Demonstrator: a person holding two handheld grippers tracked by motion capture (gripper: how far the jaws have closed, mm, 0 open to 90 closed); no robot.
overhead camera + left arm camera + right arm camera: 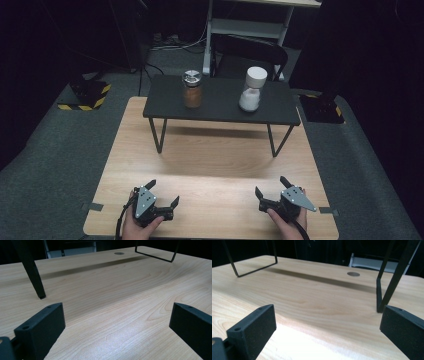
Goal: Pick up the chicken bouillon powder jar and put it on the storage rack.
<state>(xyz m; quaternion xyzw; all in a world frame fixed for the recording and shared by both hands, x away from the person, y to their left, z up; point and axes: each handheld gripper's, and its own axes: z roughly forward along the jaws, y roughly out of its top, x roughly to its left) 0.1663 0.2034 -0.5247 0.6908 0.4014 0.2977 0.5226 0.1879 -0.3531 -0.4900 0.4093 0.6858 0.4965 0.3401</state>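
Near table edge: left gripper (163, 193) and right gripper (270, 187), both jaws spread, grasping nothing.
Raised shelf (220, 102): brown jar (192, 89), white jar (251, 89).

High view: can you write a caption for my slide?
Two open grippers, left and right, rest on a wooden table before a shelf holding two jars.

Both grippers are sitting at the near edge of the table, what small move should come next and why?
Probably lift the right gripper forward toward the white-capped jar on the black shelf. Both grippers are open and hold nothing; the left gripper is likewise low, with the brown jar far ahead.
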